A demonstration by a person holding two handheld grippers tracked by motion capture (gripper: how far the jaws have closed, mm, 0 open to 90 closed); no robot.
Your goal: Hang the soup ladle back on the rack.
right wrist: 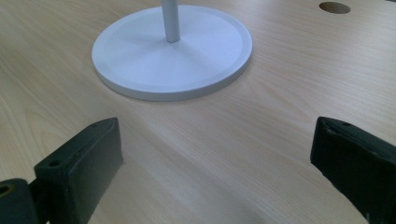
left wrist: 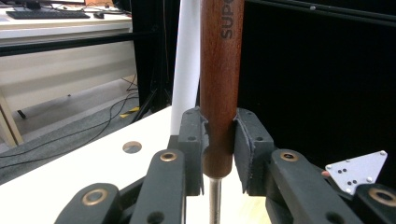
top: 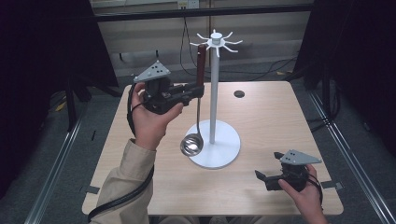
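Jaws of the left gripper [top: 200, 90] are clamped on the lower end of the dark brown wooden handle of a steel ladle [top: 198, 105]; in the left gripper view both pads press the handle [left wrist: 219, 88] from either side, w/ the thin metal shaft dropping out below. Ladle hangs upright, its shiny round bowl [top: 191, 144] just over the near-left edge of the white round base of the tall white hook stand [top: 214, 93]. Handle top sits right by the stand's spoked hooks; touching or not, can't tell. Right gripper [top: 261, 178] rests low at the near-right of the light wood table [top: 271, 116], jaws spread wide, nothing btwn them, facing the base [right wrist: 173, 60].
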